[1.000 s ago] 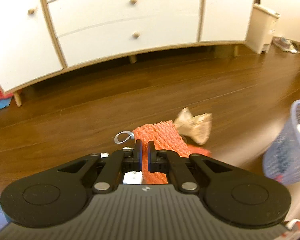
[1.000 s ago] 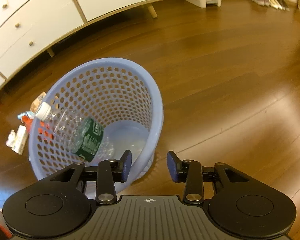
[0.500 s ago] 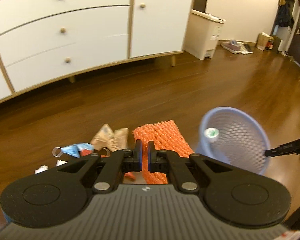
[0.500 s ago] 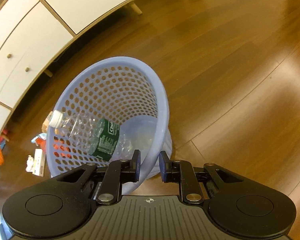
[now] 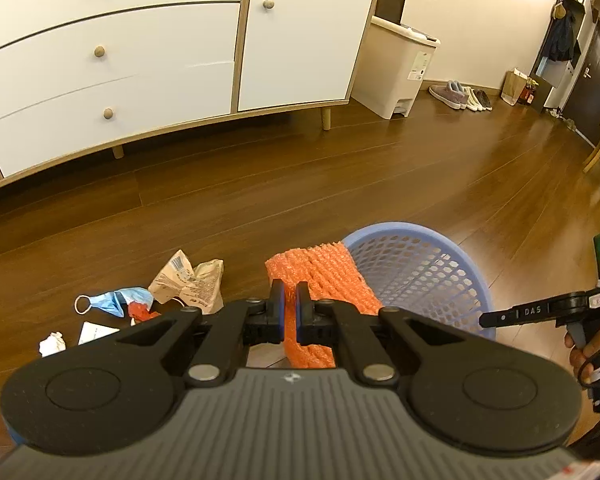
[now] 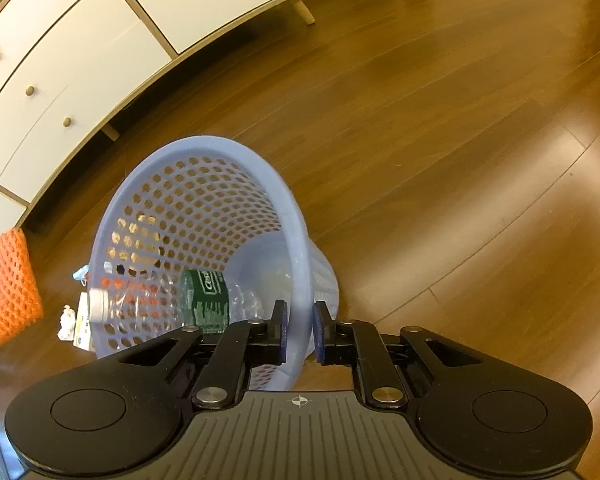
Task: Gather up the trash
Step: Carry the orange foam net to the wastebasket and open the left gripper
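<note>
Orange foam netting [image 5: 324,276], ribbed and soft, is pinched between the closed fingers of the left gripper [image 5: 289,306], held above the floor [image 5: 260,200] just beside the basket [image 5: 420,264]. Lilac and perforated, that basket tilts with its rim clamped in the right gripper [image 6: 299,330], one finger inside and one outside. One clear bottle [image 6: 168,304] with a green label lies inside. On the floor sit one brown wrapper [image 5: 188,280], one blue mask [image 5: 112,300] and one white wad [image 5: 52,343]

The right tongs [image 6: 299,332] pinch the tilted blue basket's [image 6: 204,208] rim; a plastic bottle [image 6: 172,300] lies inside.
</note>
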